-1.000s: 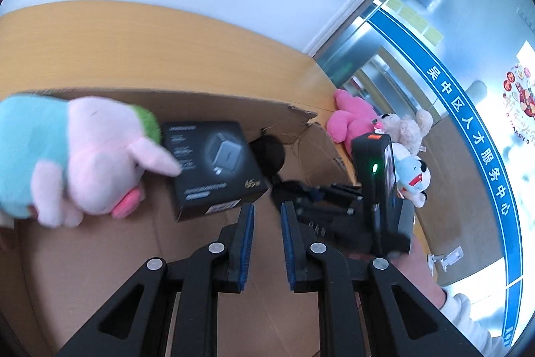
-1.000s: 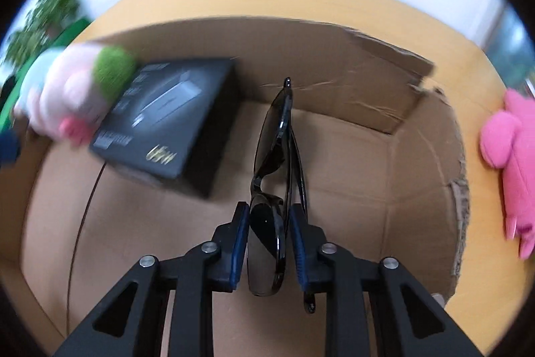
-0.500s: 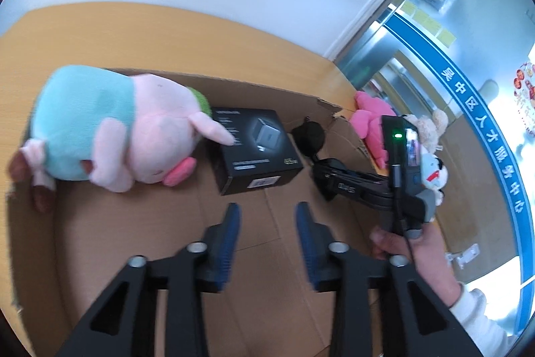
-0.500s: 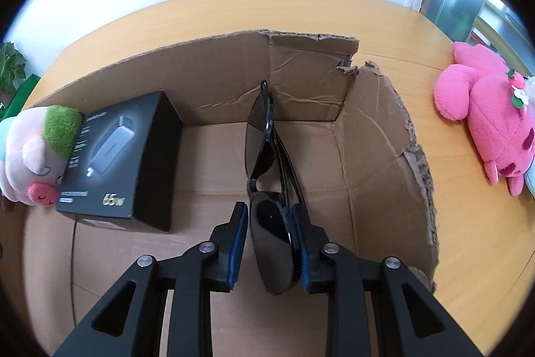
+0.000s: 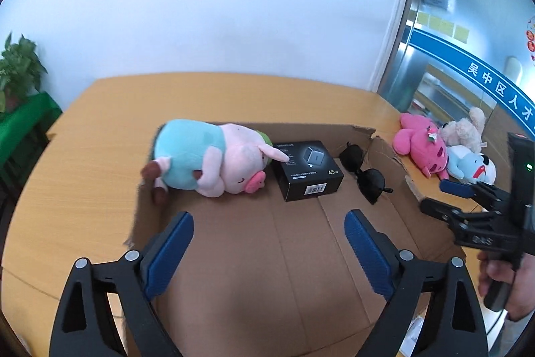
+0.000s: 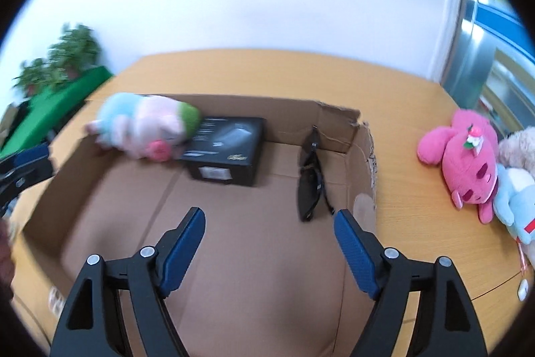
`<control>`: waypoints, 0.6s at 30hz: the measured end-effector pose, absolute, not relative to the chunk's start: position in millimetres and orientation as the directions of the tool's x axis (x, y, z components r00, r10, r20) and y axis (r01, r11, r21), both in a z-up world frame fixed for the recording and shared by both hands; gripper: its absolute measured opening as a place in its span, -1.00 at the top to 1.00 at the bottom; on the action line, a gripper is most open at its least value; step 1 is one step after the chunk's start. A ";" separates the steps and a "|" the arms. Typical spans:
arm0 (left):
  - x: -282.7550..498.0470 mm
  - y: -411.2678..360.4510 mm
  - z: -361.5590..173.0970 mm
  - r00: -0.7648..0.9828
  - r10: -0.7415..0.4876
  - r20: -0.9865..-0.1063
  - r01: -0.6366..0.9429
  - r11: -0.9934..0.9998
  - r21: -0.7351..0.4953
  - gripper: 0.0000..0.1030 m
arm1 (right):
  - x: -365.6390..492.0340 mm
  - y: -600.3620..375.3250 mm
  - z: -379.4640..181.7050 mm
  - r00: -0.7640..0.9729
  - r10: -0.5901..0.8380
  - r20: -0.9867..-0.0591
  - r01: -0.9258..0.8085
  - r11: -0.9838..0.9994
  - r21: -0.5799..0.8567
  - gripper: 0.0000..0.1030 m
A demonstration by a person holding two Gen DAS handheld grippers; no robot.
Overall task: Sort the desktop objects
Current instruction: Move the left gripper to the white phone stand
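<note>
An open cardboard box (image 5: 301, 260) (image 6: 337, 119) lies on the wooden table. Inside it, along the far wall, lie a pink pig plush in a teal shirt (image 5: 210, 159) (image 6: 147, 126), a black charger box (image 5: 306, 169) (image 6: 227, 153) and black sunglasses (image 5: 364, 173) (image 6: 311, 183). My left gripper (image 5: 269, 233) is open and empty, held back above the near part of the box. My right gripper (image 6: 269, 230) is open and empty, above the box floor; it also shows in the left wrist view (image 5: 468, 193) at the right.
A pink plush (image 5: 421, 149) (image 6: 464, 156), a beige plush (image 5: 464, 129) and a white-and-blue plush (image 5: 468, 164) (image 6: 515, 199) lie on the table (image 5: 83, 183) right of the box. A potted plant on a green stand (image 5: 20, 109) is at the far left.
My right gripper opened and let go of the sunglasses, which now lie in the box by its right wall. Both grippers drew back and up; the left one opened wide.
</note>
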State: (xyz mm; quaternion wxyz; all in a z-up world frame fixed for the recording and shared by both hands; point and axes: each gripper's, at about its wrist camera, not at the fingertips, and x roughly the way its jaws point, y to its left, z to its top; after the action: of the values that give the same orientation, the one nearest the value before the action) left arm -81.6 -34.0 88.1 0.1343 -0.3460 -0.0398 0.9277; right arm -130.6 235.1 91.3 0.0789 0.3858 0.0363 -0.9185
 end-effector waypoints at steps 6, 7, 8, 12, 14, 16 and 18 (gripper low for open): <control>-37.6 -34.8 100.3 -0.782 0.174 -0.598 -0.162 -0.984 -0.074 -0.93 | -77.4 241.3 110.7 -0.728 -0.198 -0.656 0.249 -0.968 0.017 -0.57; -29.8 -34.4 101.9 -0.792 0.154 -0.591 -0.149 -0.987 -0.058 -0.93 | -66.0 239.7 112.3 -0.732 -0.210 -0.648 0.258 -0.966 0.022 -0.58; -22.9 -34.8 102.9 -0.801 0.142 -0.582 -0.140 -0.989 -0.050 -0.94 | -56.0 241.4 112.4 -0.732 -0.223 -0.644 0.268 -0.963 0.029 -0.58; 8.6 -37.7 94.9 -0.813 0.154 -0.561 -0.131 -0.988 -0.081 -0.94 | -17.4 243.9 102.5 -0.690 -0.296 -0.660 0.339 -0.938 0.067 -0.58; 26.0 -36.8 83.1 -0.801 0.169 -0.574 -0.143 -0.986 -0.091 -0.94 | 3.8 243.8 85.1 -0.649 -0.329 -0.686 0.379 -0.922 0.084 -0.59; 43.5 -35.2 67.9 -0.786 0.186 -0.589 -0.152 -0.982 -0.107 -0.94 | 19.2 242.3 62.7 -0.602 -0.327 -0.729 0.401 -0.913 0.079 -0.59; 55.7 -31.5 53.3 -0.762 0.211 -0.612 -0.168 -0.977 -0.128 -0.94 | 30.5 241.8 34.9 -0.551 -0.305 -0.777 0.409 -0.910 0.066 -0.59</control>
State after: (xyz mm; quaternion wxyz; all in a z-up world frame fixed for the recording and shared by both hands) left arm 55.7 -31.5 53.3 0.1010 -0.3296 -0.0328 0.9381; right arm 30.5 241.8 34.9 0.2030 0.4279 0.0611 -0.8786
